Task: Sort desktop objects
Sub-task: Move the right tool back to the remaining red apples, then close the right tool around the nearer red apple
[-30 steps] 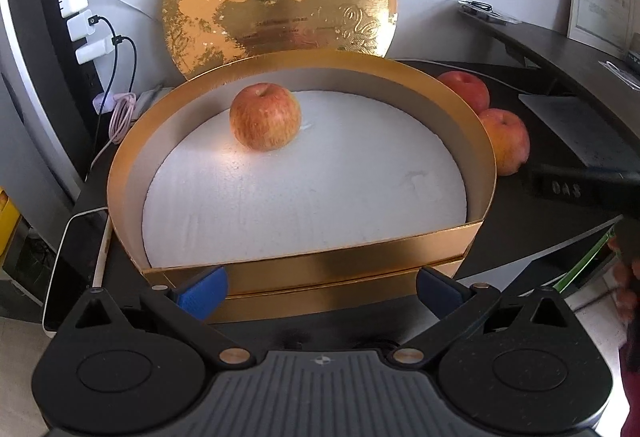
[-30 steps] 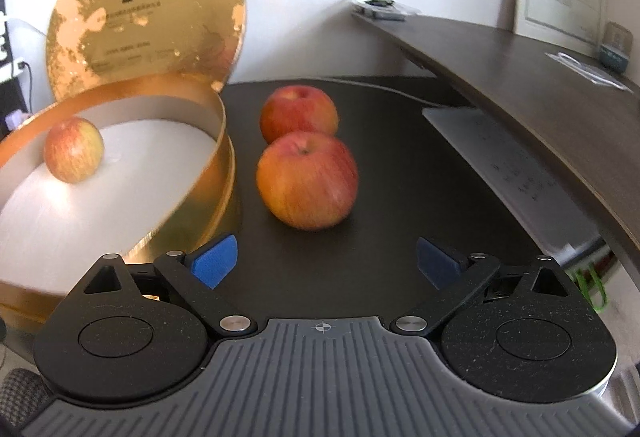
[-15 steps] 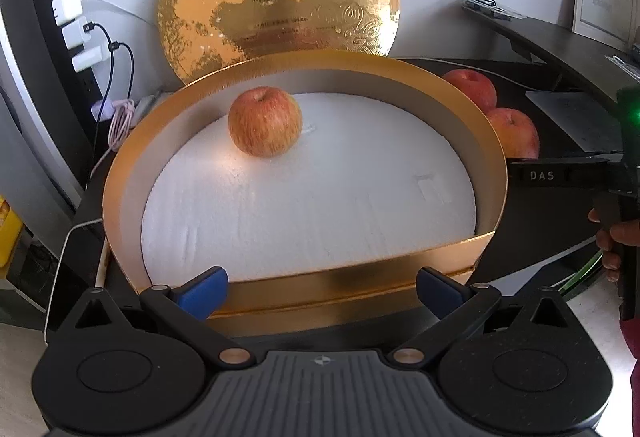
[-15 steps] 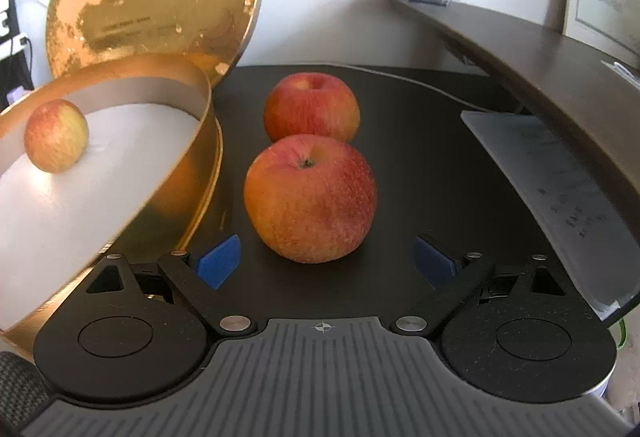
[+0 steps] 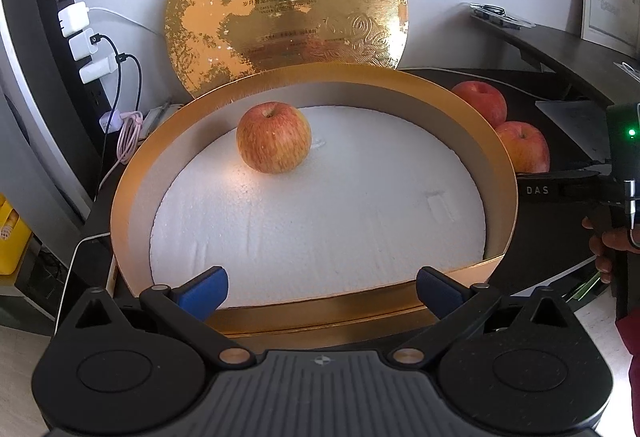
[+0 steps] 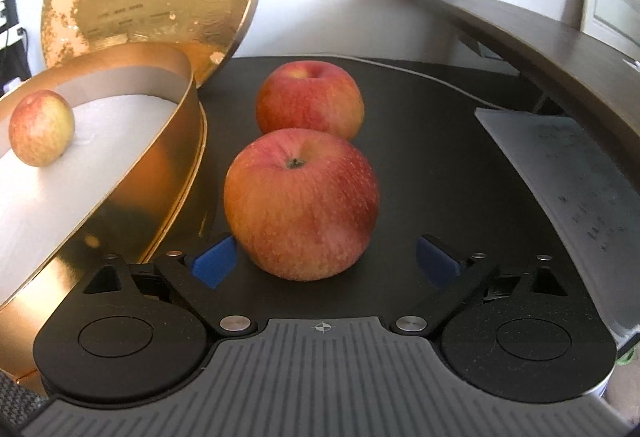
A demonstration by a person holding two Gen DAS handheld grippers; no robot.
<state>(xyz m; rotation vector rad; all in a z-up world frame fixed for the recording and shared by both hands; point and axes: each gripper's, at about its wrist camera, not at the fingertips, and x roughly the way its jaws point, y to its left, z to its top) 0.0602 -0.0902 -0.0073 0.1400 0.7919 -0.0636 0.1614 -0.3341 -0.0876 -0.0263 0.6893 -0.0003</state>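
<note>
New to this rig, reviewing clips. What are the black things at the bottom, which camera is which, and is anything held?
No robot arm: a person holds a two-finger claw in each hand, with a fisheye camera on each looking along its fingers. The left wrist view shows the left claw open before a round gold box with one apple inside. The right wrist view shows the right claw, jaws just opened wider, around the nearest apple on the black desk, not gripping. A second apple sits behind. Nothing is held.
</note>
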